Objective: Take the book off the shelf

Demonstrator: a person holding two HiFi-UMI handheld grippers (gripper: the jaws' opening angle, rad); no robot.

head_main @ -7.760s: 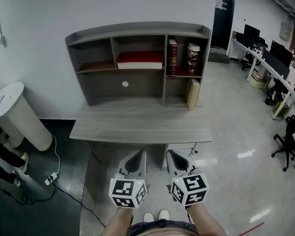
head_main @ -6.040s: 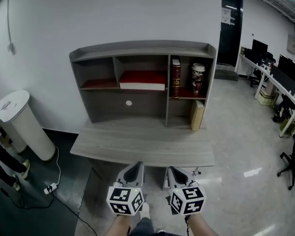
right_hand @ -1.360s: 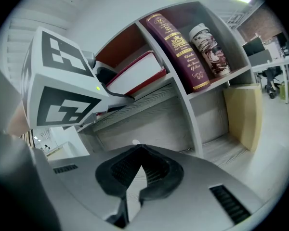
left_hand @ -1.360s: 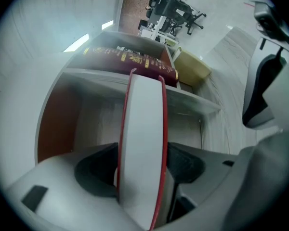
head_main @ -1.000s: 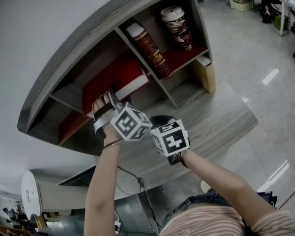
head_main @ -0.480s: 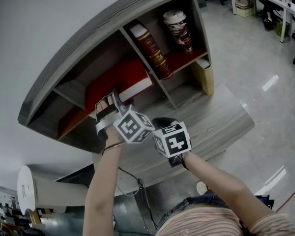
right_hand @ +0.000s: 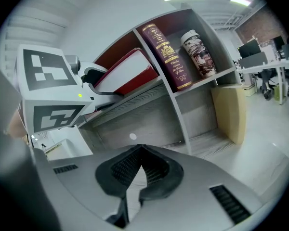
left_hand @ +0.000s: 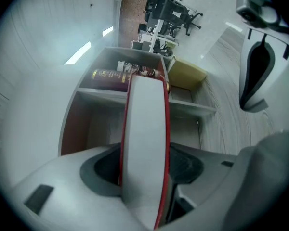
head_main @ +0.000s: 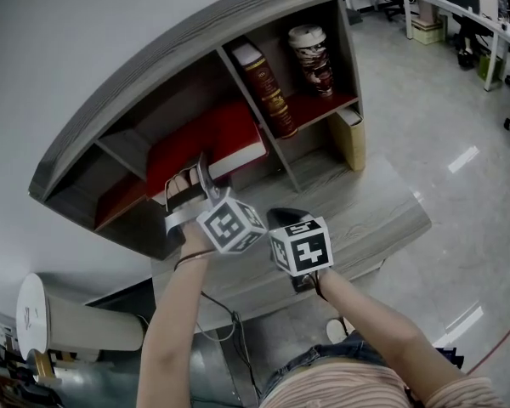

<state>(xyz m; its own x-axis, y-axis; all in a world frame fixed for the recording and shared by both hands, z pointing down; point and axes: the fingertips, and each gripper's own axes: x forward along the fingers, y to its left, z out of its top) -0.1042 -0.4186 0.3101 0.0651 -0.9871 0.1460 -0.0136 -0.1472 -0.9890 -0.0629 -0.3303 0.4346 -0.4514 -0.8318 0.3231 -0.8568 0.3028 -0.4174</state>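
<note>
Two grippers show in the head view. The left gripper [head_main: 201, 177] reaches into the middle bay of the grey shelf [head_main: 153, 66], at eleven o'clock from the picture's middle. Its jaws are closed over the near edge of the red book [head_main: 212, 143], which lies flat in that bay. The right gripper [head_main: 286, 218] hangs just beside it, at four o'clock, over the desk [head_main: 365, 219]. At one o'clock from the red book a dark red book [head_main: 268, 92] stands tilted, with a printed cup [head_main: 313, 58] beside it.

In the left gripper view the jaws clamp the red book from both sides, its pale page edge facing the camera.

In the right gripper view the jaws are pressed together with nothing between them. The left gripper sits at ten o'clock, on the red book.
</note>
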